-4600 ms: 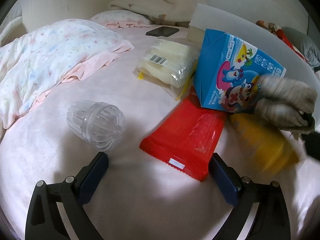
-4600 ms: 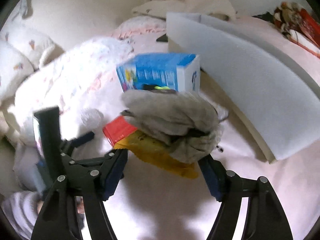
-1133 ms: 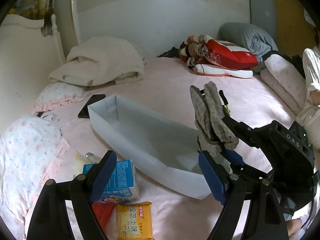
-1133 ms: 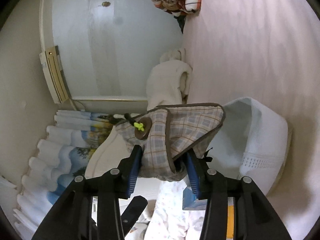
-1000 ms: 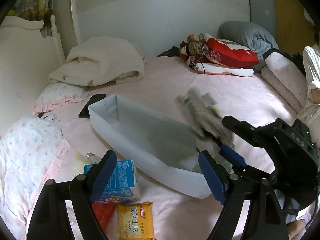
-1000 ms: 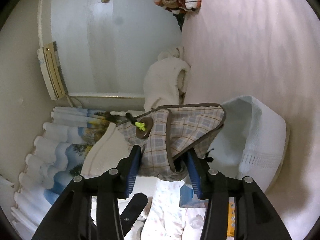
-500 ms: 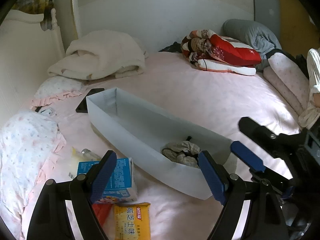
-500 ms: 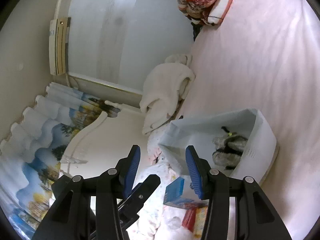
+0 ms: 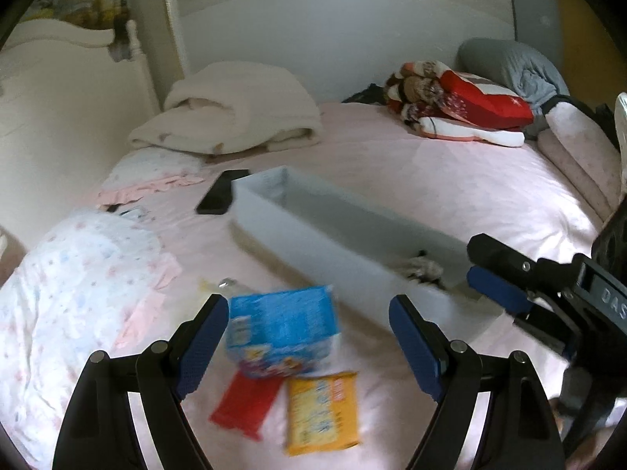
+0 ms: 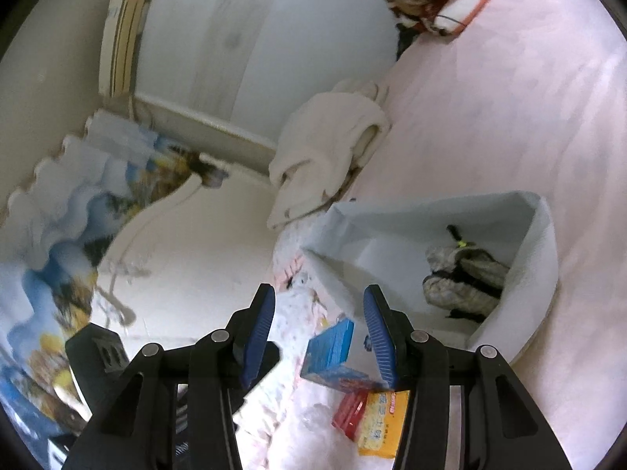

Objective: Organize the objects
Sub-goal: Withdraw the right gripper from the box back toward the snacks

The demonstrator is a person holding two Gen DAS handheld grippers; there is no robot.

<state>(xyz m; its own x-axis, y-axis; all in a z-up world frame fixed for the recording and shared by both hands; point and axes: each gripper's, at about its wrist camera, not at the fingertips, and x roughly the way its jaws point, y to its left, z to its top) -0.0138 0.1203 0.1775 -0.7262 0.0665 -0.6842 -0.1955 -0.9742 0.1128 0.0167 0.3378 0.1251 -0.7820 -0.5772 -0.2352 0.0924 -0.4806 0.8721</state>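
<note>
A long grey-white fabric bin (image 9: 313, 250) lies on the pink bed. A plaid cloth bag (image 9: 423, 268) lies inside its near end, also seen in the right wrist view (image 10: 466, 278). A blue carton (image 9: 282, 329), a red packet (image 9: 247, 403) and a yellow snack packet (image 9: 321, 411) lie before my left gripper (image 9: 309, 340), which is open and empty above them. My right gripper (image 10: 319, 333) is open and empty, held above the bed beside the bin (image 10: 540, 258); it shows at the right of the left wrist view (image 9: 509, 286).
A black phone (image 9: 221, 197) lies by the bin's far end. A floral pillow (image 9: 78, 266) is at left, a folded cream blanket (image 9: 231, 109) at the headboard, and red and grey bedding (image 9: 458, 105) at the far right.
The right gripper let go of the plaid bag, which now lies in the bin, and it has drawn back. The left gripper has moved nearer to the blue carton.
</note>
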